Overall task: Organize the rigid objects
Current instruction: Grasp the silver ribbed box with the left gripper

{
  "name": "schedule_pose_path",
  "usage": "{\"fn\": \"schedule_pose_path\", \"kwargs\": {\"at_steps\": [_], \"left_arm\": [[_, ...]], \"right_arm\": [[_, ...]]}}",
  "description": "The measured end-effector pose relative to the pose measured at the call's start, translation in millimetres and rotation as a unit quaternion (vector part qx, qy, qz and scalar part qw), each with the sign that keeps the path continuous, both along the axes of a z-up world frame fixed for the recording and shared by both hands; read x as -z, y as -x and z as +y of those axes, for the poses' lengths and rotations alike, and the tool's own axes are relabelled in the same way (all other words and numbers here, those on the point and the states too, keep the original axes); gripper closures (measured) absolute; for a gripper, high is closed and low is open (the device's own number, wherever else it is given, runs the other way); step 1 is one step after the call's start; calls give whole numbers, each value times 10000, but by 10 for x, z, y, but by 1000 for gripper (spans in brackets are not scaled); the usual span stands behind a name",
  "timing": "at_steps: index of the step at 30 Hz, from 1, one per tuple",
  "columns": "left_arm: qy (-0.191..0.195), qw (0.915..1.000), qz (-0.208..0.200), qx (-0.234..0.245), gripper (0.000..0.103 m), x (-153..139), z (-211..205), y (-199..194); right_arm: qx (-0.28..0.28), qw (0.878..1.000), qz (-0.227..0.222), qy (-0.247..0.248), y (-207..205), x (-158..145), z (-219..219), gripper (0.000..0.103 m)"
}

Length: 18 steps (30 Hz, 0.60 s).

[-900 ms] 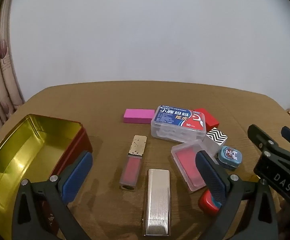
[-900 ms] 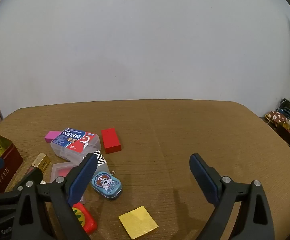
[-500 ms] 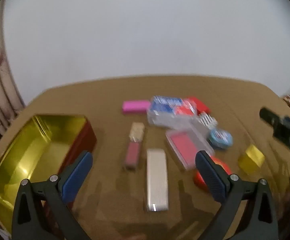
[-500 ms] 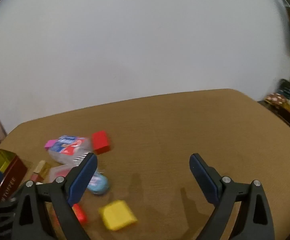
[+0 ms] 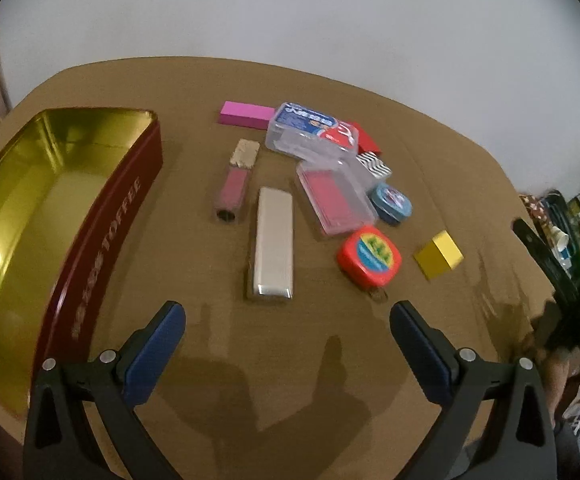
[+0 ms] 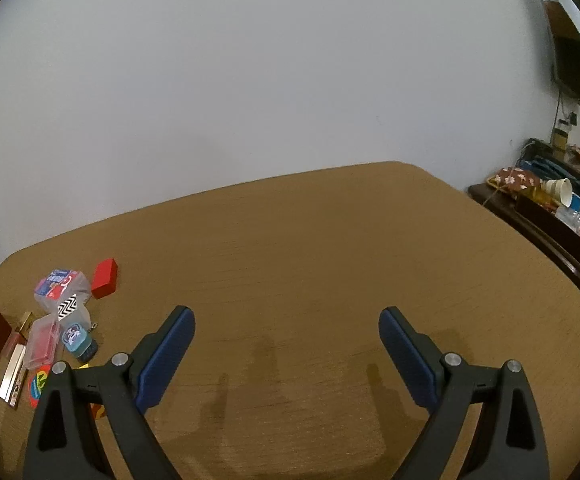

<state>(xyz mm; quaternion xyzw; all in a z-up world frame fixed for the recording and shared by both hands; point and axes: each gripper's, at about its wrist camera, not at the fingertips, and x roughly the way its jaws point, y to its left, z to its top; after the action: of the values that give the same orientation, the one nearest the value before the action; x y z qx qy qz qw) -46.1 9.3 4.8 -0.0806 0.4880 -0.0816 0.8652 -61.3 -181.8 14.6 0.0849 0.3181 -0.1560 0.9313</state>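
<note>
An open red toffee tin [image 5: 102, 236] with a gold inside lies at the left of the brown table. Right of it lie a lip gloss tube [image 5: 235, 184], a silver case [image 5: 274, 238], a pink block [image 5: 246, 113], a floss box [image 5: 314, 132], a clear box with a red insert [image 5: 334, 196], a blue round tin [image 5: 392, 204], a red tape measure [image 5: 370, 256] and a yellow cube [image 5: 438, 255]. My left gripper [image 5: 288, 328] is open and empty, above the table short of the silver case. My right gripper [image 6: 286, 338] is open and empty over bare table, right of the objects.
A red block [image 5: 366, 140] and a zigzag-patterned box [image 5: 375, 163] lie behind the floss box. The same cluster shows at the far left in the right wrist view [image 6: 62, 316]. A cluttered dark side table [image 6: 550, 216] stands beyond the table's right edge.
Both grippers have pulled back and risen. The objects now sit farther ahead of the left gripper. The right view has swung right, so the cluster moved to its left edge.
</note>
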Motion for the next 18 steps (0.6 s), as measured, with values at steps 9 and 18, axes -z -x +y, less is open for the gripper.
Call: {"fn": "schedule_pose_path", "kwargs": {"at_steps": [9, 18], "left_arm": [[-627, 9951, 737, 194, 38, 268, -106, -573], [-950, 9939, 482, 295, 69, 290, -160, -722]], "right_arm": [[-65, 9991, -183, -369, 110, -66, -272, 7], [-133, 9981, -291, -522, 149, -73, -323, 7]]}}
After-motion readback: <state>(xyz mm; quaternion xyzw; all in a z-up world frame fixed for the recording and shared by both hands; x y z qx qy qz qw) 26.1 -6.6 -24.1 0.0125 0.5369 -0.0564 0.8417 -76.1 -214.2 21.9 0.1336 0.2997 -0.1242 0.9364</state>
